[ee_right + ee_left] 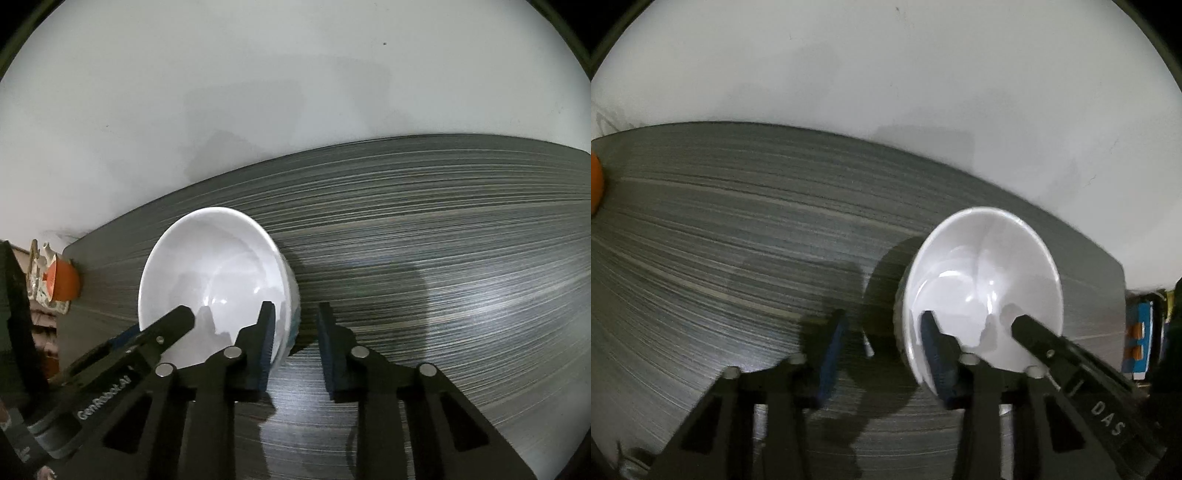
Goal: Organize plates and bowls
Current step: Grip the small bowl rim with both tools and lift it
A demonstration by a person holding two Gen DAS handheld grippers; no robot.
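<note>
So the left gripper (882, 317) and right gripper (295, 306) each straddle the white bowl's (979, 266) wall, jaws apart, not clamped.

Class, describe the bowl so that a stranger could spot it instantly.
Find the grey streaked table against the white wall. Near its far edge stands the bowl, upright and empty. It is glossy white; its neighbour is an orange cup.

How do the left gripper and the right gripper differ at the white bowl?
The left gripper straddles the rim of the white bowl on one side, the right gripper on the opposite side. The left gripper's fingers stand wider apart than the right gripper's. Both have one finger inside the bowl, one outside.
</note>
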